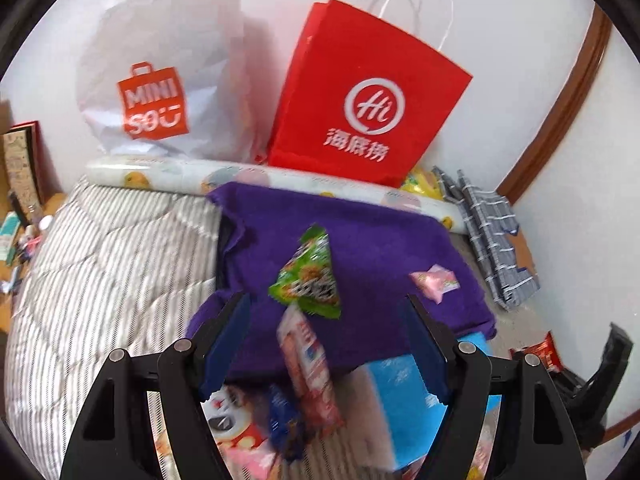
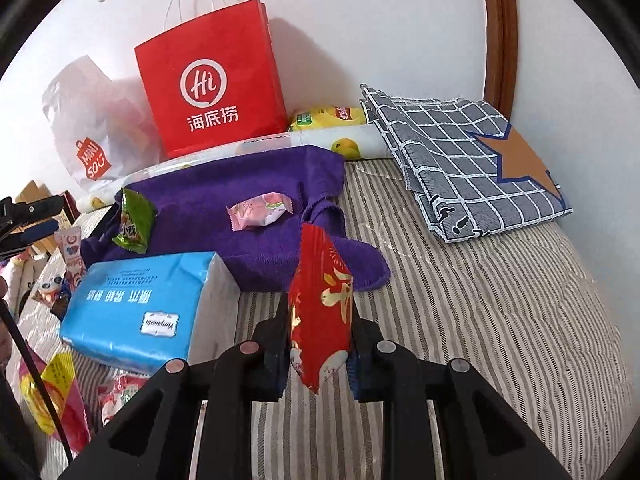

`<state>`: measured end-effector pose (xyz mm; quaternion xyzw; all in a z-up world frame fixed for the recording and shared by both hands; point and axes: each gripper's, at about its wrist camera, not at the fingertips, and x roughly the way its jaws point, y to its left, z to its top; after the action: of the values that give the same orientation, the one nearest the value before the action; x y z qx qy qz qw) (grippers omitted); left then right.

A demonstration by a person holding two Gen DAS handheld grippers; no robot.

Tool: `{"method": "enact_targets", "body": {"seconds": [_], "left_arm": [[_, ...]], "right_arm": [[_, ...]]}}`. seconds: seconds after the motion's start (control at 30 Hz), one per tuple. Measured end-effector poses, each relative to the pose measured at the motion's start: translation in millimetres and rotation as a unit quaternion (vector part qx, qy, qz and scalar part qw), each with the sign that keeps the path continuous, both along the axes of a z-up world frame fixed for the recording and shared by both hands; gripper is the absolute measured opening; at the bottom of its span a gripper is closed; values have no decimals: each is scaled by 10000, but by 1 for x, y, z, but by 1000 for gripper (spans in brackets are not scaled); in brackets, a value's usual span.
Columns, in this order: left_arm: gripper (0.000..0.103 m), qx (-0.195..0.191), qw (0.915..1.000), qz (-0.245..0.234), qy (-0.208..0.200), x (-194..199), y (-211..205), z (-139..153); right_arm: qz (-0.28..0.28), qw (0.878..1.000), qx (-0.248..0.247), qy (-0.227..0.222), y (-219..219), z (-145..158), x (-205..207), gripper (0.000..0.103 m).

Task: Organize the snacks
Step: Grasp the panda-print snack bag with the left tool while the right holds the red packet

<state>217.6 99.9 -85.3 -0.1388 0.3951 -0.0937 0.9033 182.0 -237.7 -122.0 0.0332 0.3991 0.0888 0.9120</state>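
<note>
Bedding: striped quilt (image 2: 480,320)
Against wall: red paper bag (image 2: 208,80), white plastic bag (image 1: 160,60)
Cloths: purple towel (image 2: 224,184), folded checked cloth (image 2: 460,160)
Front: blue tissue pack (image 2: 140,304)

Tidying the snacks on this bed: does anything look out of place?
Yes. A blue tissue pack lies among the snacks, and the purple towel under the green packet and pink packet is rumpled.

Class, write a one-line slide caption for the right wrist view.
Right gripper holds a red snack packet above the striped bedding, near the purple towel.
</note>
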Motion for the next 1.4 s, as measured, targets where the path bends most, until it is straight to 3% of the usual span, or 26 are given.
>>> {"method": "enact_targets", "body": {"seconds": [0.47, 0.67, 0.83, 1.07, 1.2, 1.4], "left_arm": [[75, 41, 9990, 324, 311, -40, 41, -27], [68, 65, 9988, 225, 435, -51, 40, -39], [52, 171, 9982, 264, 504, -48, 38, -49], [54, 19, 9961, 314, 829, -36, 38, -72], [47, -59, 9966, 325, 756, -43, 41, -68], [47, -70, 9973, 348, 650, -64, 46, -56]], "right_arm": [[-58, 9998, -137, -131, 7, 8, -20, 21], [-67, 9999, -105, -115, 10, 5, -26, 21], [-57, 9999, -48, -80, 9, 2, -32, 21], [-48, 10000, 10, -40, 6, -3, -41, 21], [-81, 10000, 21, -2, 3, -5, -44, 21], [-87, 10000, -31, 26, 1, -5, -50, 21]]}}
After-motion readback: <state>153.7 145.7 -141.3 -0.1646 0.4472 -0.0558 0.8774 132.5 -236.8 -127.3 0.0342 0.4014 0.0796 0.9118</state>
